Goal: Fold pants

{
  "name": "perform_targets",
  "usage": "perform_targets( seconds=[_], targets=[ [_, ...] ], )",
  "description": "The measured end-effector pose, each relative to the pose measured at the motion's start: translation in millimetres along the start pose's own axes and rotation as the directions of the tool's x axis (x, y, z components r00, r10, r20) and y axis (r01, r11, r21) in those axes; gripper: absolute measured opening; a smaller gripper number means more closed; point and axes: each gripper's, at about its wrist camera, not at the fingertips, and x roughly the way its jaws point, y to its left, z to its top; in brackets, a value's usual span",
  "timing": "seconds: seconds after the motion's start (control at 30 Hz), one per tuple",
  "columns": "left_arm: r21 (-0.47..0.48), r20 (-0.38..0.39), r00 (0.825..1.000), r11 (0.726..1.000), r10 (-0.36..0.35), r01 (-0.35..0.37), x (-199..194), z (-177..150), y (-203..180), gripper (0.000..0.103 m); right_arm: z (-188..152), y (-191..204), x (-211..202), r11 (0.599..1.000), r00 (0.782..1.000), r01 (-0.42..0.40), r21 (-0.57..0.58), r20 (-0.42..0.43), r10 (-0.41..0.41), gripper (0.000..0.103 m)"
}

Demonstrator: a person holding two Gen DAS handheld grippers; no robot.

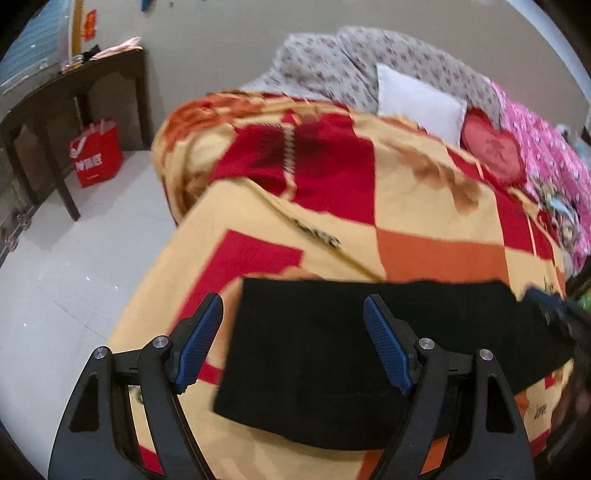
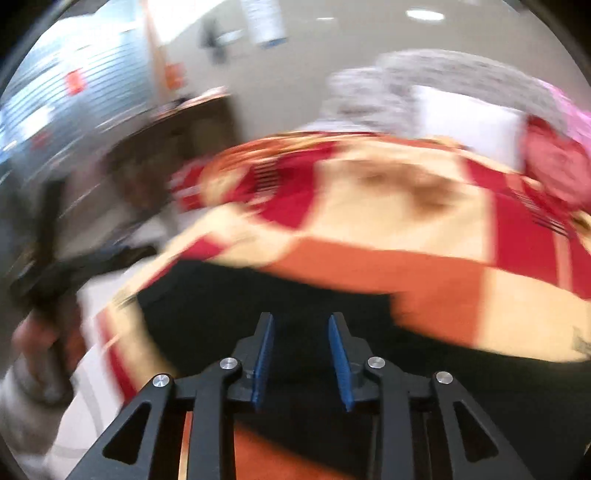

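Now both hovering released, left gripper (image 1: 293, 339) wide, right gripper (image 2: 301, 356) narrow: could snag folded black pants (image 1: 369, 354) at six o'clock, undoing fold.

A plain beige wall (image 1: 229, 33) stands behind a bed (image 1: 424, 221) spread with a red, orange and cream patterned blanket. At its head lie grey floral pillows (image 1: 332, 66), a white cushion (image 1: 417, 99) and a red heart cushion (image 1: 491, 151). The floor (image 1: 74, 280) is pale tile. A dark wooden table (image 1: 74, 96) stands by the wall with a red bag (image 1: 96, 151) beneath. A window with blinds (image 1: 33, 48) shows at left.
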Motion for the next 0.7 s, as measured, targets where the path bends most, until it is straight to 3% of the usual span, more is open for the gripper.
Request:
perform_targets(
  seconds=[0.07,0.13,0.17,0.23,0.27,0.33,0.53,0.7],
  targets=[
    [0.019,-0.013,1.0,1.0,0.003,-0.002,7.6,-5.5,-7.4,0.079,4.3,-16.7,24.2,0.998,0.997,0.041,0.056,-0.061,-0.038,0.03],
    [0.043,-0.049,0.999,0.999,0.018,-0.016,20.0,-12.7,-13.9,0.079,4.7,-25.4,50.3,0.997,0.994,0.027,0.075,-0.112,-0.018,0.03],
    [0.05,-0.072,0.997,0.998,0.032,-0.028,28.0,-16.7,-15.0,0.079,4.3,-27.6,55.3,0.997,0.993,0.036,0.062,-0.115,-0.029,0.029],
    [0.045,-0.106,0.994,0.998,0.04,-0.036,40.3,-22.1,-14.5,0.079,3.3,-27.1,63.2,0.991,0.985,0.13,0.013,-0.113,-0.128,0.017],
    [0.035,-0.11,0.993,0.999,0.035,-0.032,43.9,-24.4,-13.0,0.079,1.2,-31.0,67.3,0.989,0.984,0.148,0.016,-0.107,-0.145,0.017],
    [0.018,-0.09,0.995,0.999,0.041,-0.039,45.9,-24.2,-10.0,0.079,-2.4,-41.6,75.8,0.991,0.987,0.12,0.062,-0.118,-0.112,0.017],
    [0.026,-0.087,0.994,0.998,0.064,-0.062,42.8,-21.4,-15.9,0.079,2.7,-39.5,46.6,0.994,0.995,0.08,0.078,-0.072,-0.074,0.017],
    [0.032,-0.066,0.997,0.999,0.038,-0.036,30.8,-18.4,-26.1,0.079,-5.7,-16.9,11.4,0.999,0.999,0.035,0.027,-0.03,-0.034,0.017]
  ],
)
